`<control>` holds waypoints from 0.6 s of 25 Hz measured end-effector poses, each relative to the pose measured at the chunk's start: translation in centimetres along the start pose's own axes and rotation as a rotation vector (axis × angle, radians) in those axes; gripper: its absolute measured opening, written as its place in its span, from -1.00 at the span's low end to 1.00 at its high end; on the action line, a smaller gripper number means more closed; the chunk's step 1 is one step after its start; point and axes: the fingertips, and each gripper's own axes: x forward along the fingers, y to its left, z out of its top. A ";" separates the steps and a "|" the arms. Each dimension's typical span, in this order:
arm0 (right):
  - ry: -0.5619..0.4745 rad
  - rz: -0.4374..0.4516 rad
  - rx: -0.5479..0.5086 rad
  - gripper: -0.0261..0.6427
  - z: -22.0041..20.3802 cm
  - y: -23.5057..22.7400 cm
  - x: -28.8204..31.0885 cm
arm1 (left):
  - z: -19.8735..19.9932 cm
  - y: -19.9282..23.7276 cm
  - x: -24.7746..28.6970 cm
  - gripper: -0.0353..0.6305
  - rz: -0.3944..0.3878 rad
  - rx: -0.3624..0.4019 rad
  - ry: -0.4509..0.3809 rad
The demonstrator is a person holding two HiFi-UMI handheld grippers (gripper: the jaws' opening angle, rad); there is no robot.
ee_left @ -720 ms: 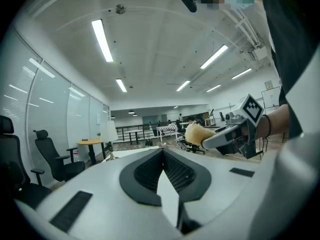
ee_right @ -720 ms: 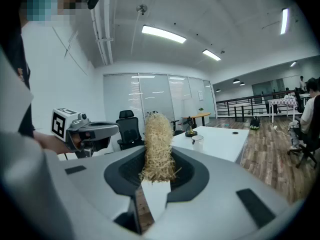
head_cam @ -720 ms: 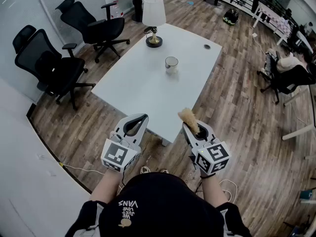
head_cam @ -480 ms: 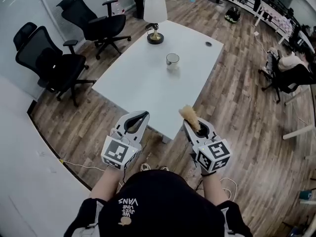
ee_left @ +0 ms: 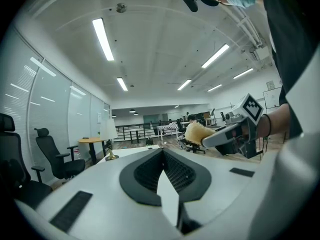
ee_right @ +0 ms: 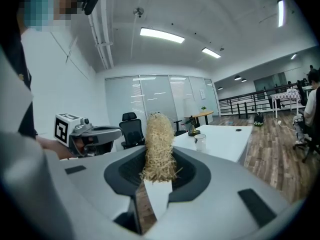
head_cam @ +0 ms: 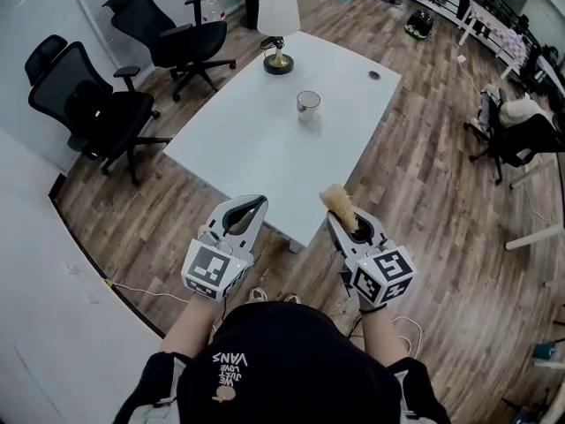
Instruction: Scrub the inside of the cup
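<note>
A clear glass cup stands near the middle of the white table, far ahead of both grippers; it also shows small in the right gripper view as the cup. My right gripper is shut on a straw-coloured fibre scrubber, which sticks up between its jaws as the scrubber. My left gripper is shut with nothing in it, jaws pressed together. Both grippers hover over the floor just short of the table's near corner.
A table lamp stands at the table's far end. Two black office chairs sit left of the table, another chair to the right. A white wall runs along the lower left. Wood floor surrounds the table.
The view has shifted slightly: the table and cup sit a little higher in the head view. Both grippers keep their pose, the scrubber still held.
</note>
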 end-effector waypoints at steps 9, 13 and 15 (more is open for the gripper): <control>0.000 0.006 0.018 -0.62 -0.9 -0.9 0.5 | -1.3 1.2 1.2 -0.86 0.015 -0.032 -0.012; 0.000 -0.021 0.024 -0.62 -0.6 -1.1 2.2 | -1.8 2.9 2.1 -0.86 -0.015 -0.045 -0.012; -0.010 -0.048 0.025 -0.62 -0.1 -1.4 3.6 | -1.9 4.4 2.7 -0.86 -0.032 -0.047 -0.018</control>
